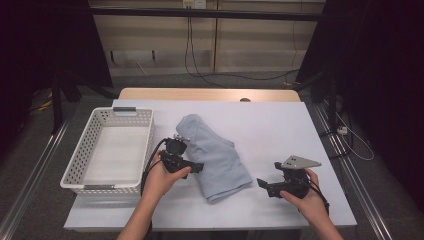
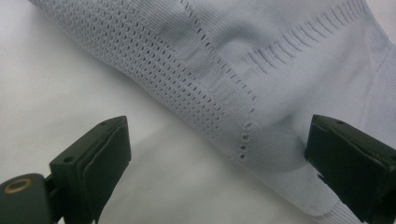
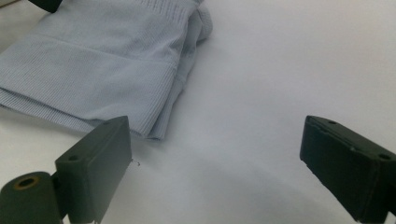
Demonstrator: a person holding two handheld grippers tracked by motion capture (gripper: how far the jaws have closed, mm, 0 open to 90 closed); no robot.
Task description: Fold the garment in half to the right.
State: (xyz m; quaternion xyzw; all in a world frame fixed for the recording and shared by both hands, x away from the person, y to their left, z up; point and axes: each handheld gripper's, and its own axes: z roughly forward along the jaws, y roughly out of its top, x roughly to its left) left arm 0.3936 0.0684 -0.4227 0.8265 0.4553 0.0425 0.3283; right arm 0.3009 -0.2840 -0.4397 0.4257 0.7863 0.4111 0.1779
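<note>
My view: both grippers matte black, chunky block jaws, brass-ringed hole near base. Right gripper carries grey triangular plate; left gripper trails black cable.

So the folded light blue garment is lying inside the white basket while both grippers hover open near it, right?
Not quite. The folded light blue knit garment lies on the white table, to the right of the white basket, as the high view shows. The rest holds: the left gripper and right gripper are both open near it, fingers apart.
</note>
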